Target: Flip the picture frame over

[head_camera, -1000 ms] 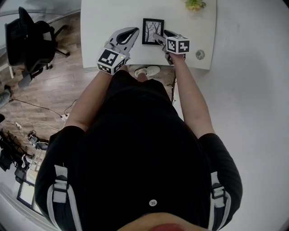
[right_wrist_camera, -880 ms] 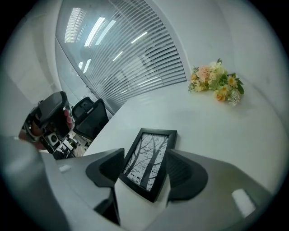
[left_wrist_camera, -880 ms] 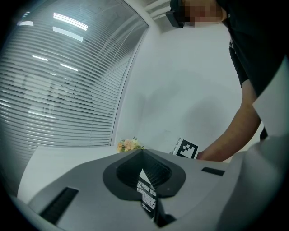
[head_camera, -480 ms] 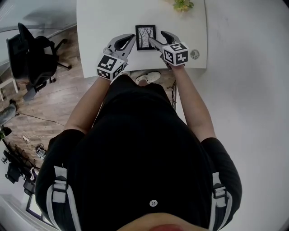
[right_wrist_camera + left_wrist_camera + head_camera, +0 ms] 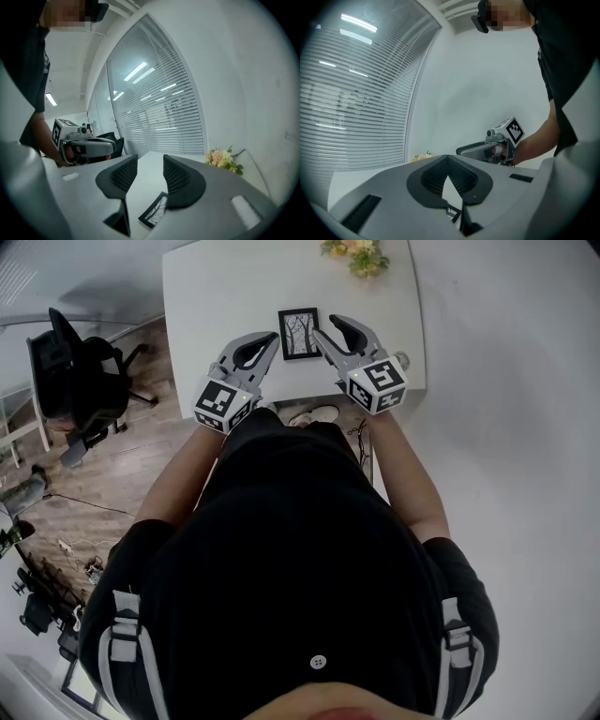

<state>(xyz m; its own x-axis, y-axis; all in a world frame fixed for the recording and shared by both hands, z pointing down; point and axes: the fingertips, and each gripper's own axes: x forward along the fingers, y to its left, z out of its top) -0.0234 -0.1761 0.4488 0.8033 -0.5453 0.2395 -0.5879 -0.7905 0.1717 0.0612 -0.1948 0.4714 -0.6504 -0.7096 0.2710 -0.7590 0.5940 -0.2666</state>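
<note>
The picture frame [image 5: 298,333] lies picture-up between the tool tips. The left tool [image 5: 272,337] is pressed together and the right tool [image 5: 326,327] is spread but closing, both empty. A flip probably needs one frame edge pinched squarely.

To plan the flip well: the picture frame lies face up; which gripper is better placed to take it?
Probably the right gripper: its jaws are apart, though closing, with nothing between them, and the picture frame lies just below them. The left gripper is shut.
</note>
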